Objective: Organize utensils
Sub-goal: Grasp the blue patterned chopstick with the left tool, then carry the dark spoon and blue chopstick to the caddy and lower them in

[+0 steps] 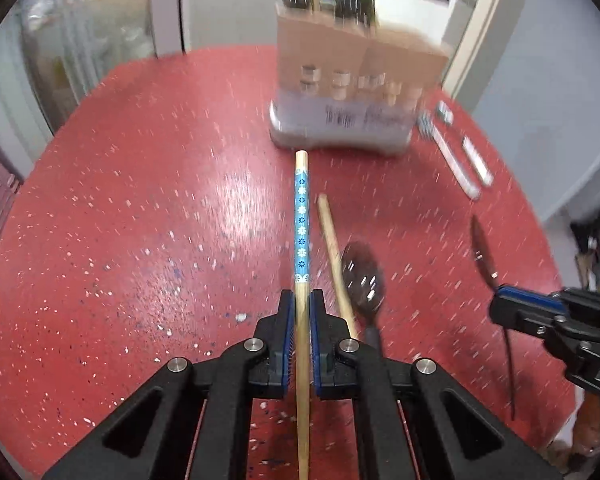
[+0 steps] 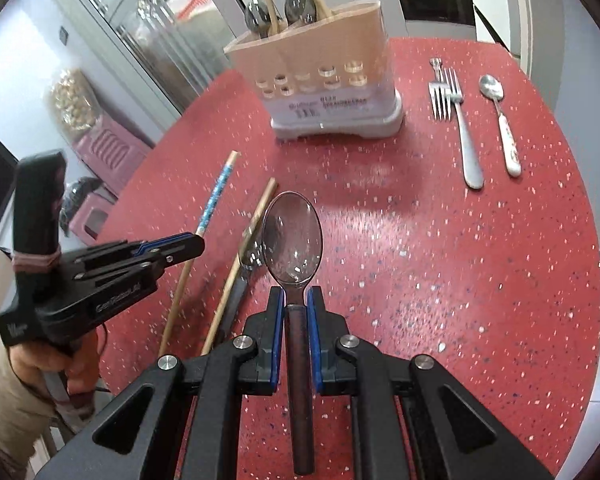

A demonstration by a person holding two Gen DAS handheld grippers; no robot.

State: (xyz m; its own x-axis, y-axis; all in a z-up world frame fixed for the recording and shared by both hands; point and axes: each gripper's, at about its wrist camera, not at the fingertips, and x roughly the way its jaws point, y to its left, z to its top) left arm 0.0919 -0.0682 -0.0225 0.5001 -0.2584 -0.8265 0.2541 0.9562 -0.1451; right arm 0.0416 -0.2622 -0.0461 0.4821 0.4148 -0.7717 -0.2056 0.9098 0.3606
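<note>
Now, dark translucent spoon (image 2: 292, 236), blue-flowered wooden chopstick (image 1: 301, 224), both clamped.

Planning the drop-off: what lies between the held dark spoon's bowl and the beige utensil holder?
In the right wrist view, only bare red speckled tabletop lies between the translucent dark plastic spoon and the beige utensil holder.

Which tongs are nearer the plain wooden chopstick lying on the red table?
Left. The left tongs, shut on the blue-patterned chopstick, sit just beside the plain wooden chopstick. The right tongs, holding the dark translucent spoon, are slightly farther off.
</note>
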